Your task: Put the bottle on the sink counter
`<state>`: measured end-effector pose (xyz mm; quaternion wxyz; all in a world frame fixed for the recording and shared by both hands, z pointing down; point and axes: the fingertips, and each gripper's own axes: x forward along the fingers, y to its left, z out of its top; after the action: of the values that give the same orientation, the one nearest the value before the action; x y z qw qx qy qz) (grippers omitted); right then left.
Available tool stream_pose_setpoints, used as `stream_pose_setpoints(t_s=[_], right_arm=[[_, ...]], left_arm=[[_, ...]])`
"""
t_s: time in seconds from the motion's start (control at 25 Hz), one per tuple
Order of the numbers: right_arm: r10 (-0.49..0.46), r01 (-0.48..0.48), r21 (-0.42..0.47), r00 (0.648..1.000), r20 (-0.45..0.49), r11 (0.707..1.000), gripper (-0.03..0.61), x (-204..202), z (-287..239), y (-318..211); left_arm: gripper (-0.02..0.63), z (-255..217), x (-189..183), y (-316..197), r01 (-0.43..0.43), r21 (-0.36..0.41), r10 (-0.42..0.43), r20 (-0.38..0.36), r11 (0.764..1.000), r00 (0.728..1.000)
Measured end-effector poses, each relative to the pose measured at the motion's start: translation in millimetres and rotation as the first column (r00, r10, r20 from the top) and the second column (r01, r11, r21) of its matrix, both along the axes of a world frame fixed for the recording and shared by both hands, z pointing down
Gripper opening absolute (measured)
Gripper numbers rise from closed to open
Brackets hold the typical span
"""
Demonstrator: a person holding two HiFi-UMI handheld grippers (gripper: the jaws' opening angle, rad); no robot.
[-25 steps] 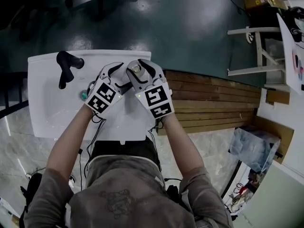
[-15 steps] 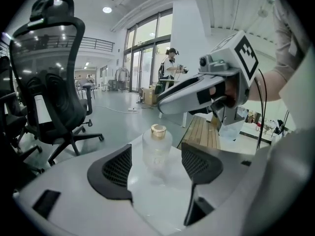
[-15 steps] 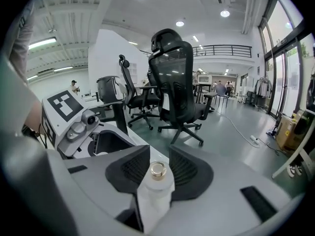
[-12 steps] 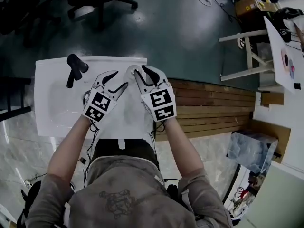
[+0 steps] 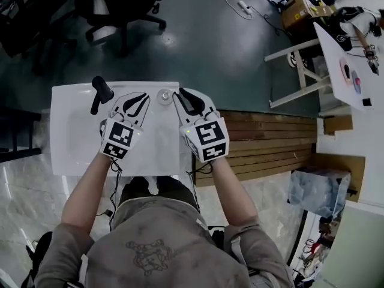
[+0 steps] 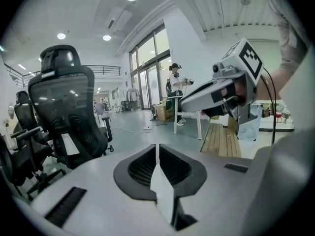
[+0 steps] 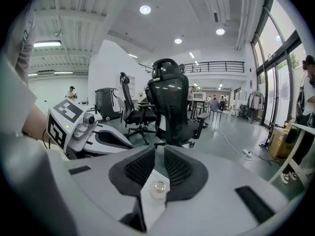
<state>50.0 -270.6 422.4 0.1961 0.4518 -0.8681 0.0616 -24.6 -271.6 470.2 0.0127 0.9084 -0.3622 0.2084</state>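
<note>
Head view: sink counter (image 5: 75, 146) lying bare toward 9 o'clock; bottle (image 5: 164, 95) standing by its 12 o'clock edge, left gripper (image 5: 139, 99) at its 9 o'clock, right gripper (image 5: 182, 98) at 3, forearms reaching toward 12 | Left gripper view: tongs pressing together, empty | Right gripper view: tongs just closing, slightly apart, pinching nothing; bottle showing beneath the gap
</note>
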Motion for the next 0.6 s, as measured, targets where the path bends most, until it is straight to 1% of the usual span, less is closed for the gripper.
stream_pose_setpoints(t_s=[0.08,0.28,0.36,0.48,0.6], right_arm=[[0.013,-0.013,0.031,1.000,0.015,0.999,0.066,0,-16,6],[0.012,-0.016,0.105,0.999,0.044,0.994,0.058,1,-60,26],[0.008,-0.016,0.125,0.998,0.064,0.992,0.054,3,-74,38],[0.009,-0.022,0.163,0.997,0.083,0.986,0.051,6,-95,55],[-0.009,-0.011,0.190,0.995,0.103,0.982,0.051,4,-115,73]], left_arm=[[0.031,-15,-3,3,0.005,0.009,-0.005,-0.004,1.000,1.000],[0.029,-61,-5,17,-0.004,0.056,0.007,-0.059,0.998,0.998],[0.029,-80,-5,25,-0.001,0.094,0.009,-0.079,0.996,0.997],[0.029,-110,-13,33,0.039,0.175,-0.021,-0.104,0.984,0.994],[0.028,-139,-21,43,0.068,0.225,-0.039,-0.129,0.972,0.991]])
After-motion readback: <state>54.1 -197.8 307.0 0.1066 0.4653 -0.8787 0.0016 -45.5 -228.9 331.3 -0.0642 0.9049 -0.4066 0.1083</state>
